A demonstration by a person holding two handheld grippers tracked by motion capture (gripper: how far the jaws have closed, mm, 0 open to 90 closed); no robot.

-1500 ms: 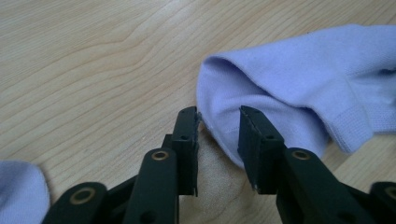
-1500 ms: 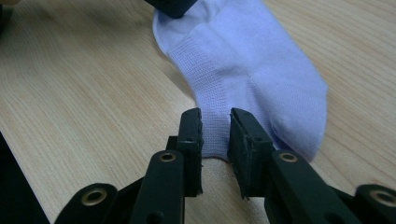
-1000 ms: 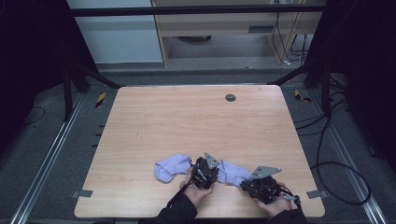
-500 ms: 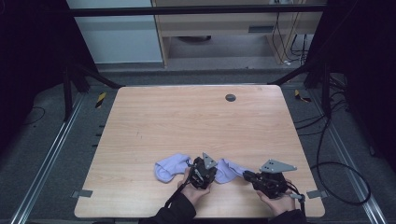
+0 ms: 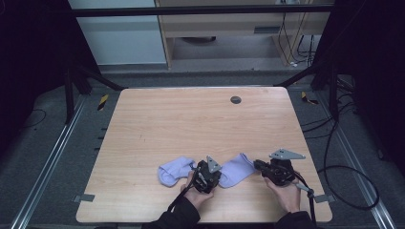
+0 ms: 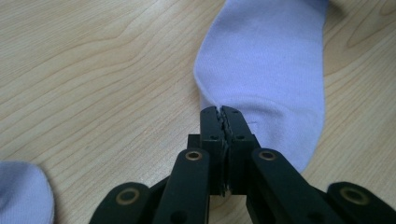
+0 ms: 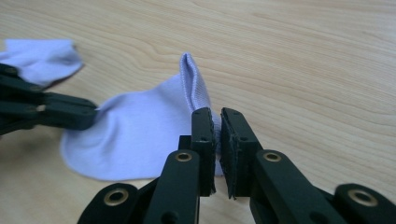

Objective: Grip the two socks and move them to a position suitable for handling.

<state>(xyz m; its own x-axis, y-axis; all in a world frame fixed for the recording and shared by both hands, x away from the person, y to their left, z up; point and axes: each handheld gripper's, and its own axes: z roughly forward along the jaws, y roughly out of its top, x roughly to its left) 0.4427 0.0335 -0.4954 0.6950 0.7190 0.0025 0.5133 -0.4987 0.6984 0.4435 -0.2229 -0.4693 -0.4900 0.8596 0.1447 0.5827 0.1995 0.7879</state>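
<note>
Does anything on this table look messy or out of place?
Nothing is spilled or damaged. The lavender sock is rumpled: the left gripper pinches one edge, the right gripper the other, lifting a fold. A second sock lies beside it.

Left gripper [image 5: 206,175] covers the sock [image 5: 236,170] middle in high view; second sock [image 6: 21,193] cut off by left gripper view's edge; dark disc [image 5: 235,99] too small to identify.
</note>
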